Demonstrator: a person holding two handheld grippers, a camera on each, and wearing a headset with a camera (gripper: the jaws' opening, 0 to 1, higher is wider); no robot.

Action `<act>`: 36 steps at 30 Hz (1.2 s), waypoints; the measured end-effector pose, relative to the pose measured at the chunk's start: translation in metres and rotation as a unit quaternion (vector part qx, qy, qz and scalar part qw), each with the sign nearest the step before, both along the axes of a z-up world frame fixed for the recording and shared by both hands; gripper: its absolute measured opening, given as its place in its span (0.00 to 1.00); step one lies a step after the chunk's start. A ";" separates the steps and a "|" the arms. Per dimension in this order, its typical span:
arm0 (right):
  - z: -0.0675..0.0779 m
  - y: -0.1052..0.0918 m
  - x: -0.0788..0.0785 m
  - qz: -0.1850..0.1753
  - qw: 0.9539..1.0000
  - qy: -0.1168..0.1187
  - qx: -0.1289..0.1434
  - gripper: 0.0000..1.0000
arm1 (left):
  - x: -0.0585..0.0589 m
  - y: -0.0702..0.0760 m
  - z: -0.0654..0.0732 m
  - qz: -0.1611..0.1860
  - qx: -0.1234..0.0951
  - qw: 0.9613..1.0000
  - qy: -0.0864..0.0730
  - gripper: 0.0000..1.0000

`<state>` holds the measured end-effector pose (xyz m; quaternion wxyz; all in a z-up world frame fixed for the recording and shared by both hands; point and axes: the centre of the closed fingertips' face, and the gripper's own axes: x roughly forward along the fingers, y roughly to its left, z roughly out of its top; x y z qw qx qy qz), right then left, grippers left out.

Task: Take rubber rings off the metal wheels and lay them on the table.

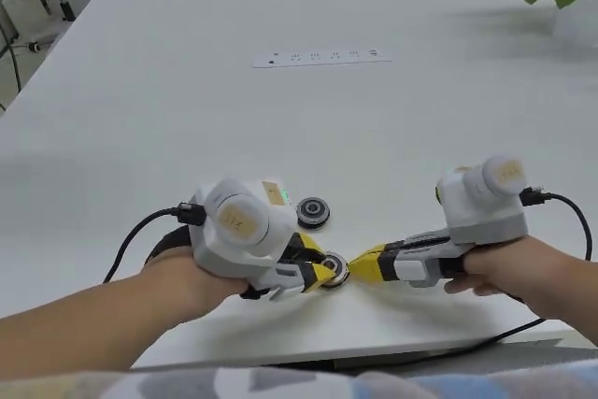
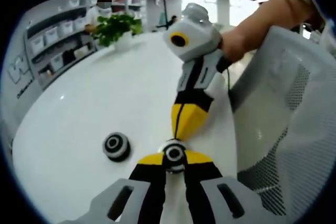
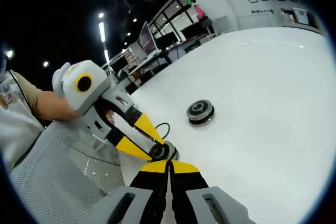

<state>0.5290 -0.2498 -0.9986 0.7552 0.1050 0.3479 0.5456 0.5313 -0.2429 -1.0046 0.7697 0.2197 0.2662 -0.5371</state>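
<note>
**White worktop, one wheel pinned between two grippers, ring not yet off**

Across the white worktop (image 1: 187,91), everything that matters sits around the held wheel (image 1: 334,269). Your left gripper (image 1: 322,274) has its jaws closed on that wheel from both sides. I judge this is so the other tool has something fixed to work against. Your right gripper (image 1: 363,267) meets the held wheel from the opposite side, its jaws drawn together to a thin slit and the tips at the wheel's rim. That narrow point looks meant to nip or pry the rubber ring (image 2: 174,144). You cannot tell whether any rubber is caught between the tips.

A second wheel (image 1: 312,211) lies flat just beyond the held wheel, apart from both grippers. Its dark ring is on, and it is probably next.

The head view gives you the layout: the grippers nose to nose at the held wheel, and the power strip (image 1: 320,58) well beyond it. The left gripper view gives you the grip itself, with yellow tips on either side of the pale hub and the right tips meeting at its far edge. The right gripper view shows how tightly its own jaws are pressed together.
</note>
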 end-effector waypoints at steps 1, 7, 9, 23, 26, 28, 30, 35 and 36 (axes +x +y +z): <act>-0.004 -0.003 -0.007 0.022 1.000 0.015 -0.012 0.00 | 0.000 0.000 0.000 0.000 0.000 1.000 -0.001 0.12; -0.007 -0.001 -0.003 0.009 1.000 0.011 -0.017 0.00 | 0.000 -0.001 0.000 0.000 0.000 1.000 -0.001 0.12; -0.007 -0.001 -0.003 0.007 1.000 0.015 -0.015 0.00 | 0.000 -0.001 0.000 0.001 0.000 1.000 -0.001 0.12; -0.005 -0.001 -0.001 -0.003 0.999 0.035 -0.004 0.00 | 0.000 -0.001 0.000 0.008 0.005 1.000 0.001 0.12; -0.001 0.001 -0.003 0.003 1.000 0.031 -0.004 0.00 | 0.000 -0.001 0.000 0.010 0.006 1.000 0.002 0.12; 0.000 0.002 -0.004 0.007 1.000 0.030 -0.001 0.00 | 0.000 -0.001 0.000 0.011 0.006 1.000 0.002 0.12; 0.000 0.002 -0.004 0.008 1.000 0.028 -0.001 0.00 | 0.000 -0.001 0.000 0.012 0.005 1.000 0.004 0.12; 0.001 0.007 -0.007 0.019 1.000 0.023 -0.005 0.00 | 0.000 0.000 0.000 0.013 0.005 1.000 0.005 0.12; 0.000 0.006 -0.006 0.020 1.000 0.022 -0.006 0.00 | 0.000 0.000 0.000 0.014 0.005 1.000 0.005 0.12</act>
